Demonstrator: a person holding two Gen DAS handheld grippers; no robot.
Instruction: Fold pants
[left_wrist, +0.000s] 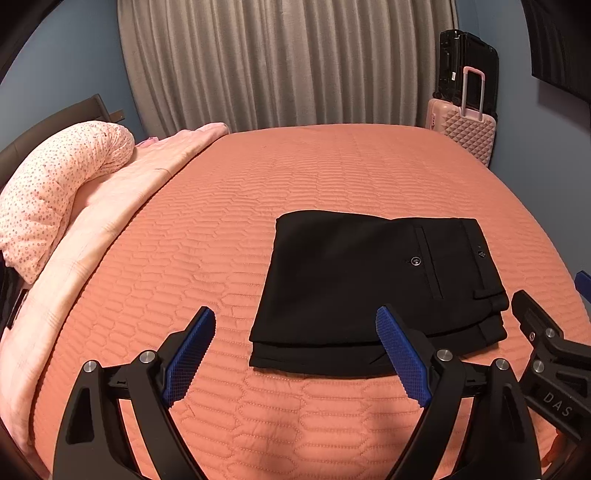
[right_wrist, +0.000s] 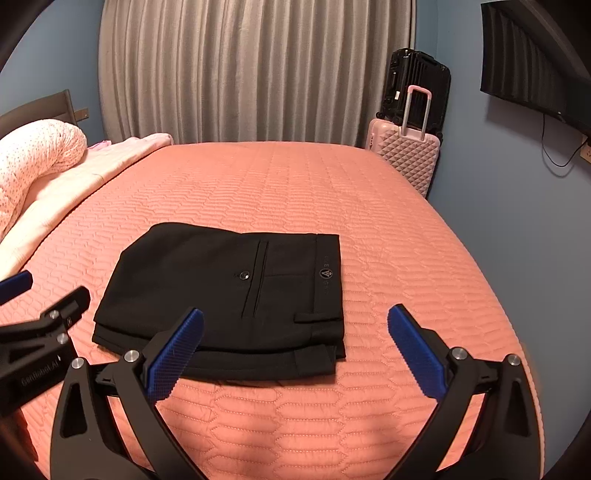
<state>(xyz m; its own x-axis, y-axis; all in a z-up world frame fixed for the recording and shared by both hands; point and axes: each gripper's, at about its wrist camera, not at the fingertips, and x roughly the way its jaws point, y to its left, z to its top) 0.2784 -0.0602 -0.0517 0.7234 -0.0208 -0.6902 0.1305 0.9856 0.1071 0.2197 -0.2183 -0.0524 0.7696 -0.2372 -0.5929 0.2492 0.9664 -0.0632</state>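
Pants (left_wrist: 373, 288) folded flat on bed (left_wrist: 258, 206) (button pocket up). Left gripper (left_wrist: 295, 328) wide, empty; right gripper (right_wrist: 295, 325) wide, empty, above near edge.

Folded pants (right_wrist: 229, 295) lie on bed (right_wrist: 369, 206), suitcases (right_wrist: 410, 155) behind.

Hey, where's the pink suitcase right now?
The pink suitcase stands off the bed's far right corner in both views, in front of a black suitcase, right of the curtain.

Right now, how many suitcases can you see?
2: a pink suitcase by the bed's far corner, and a black suitcase just behind it against the wall. More may be hidden.
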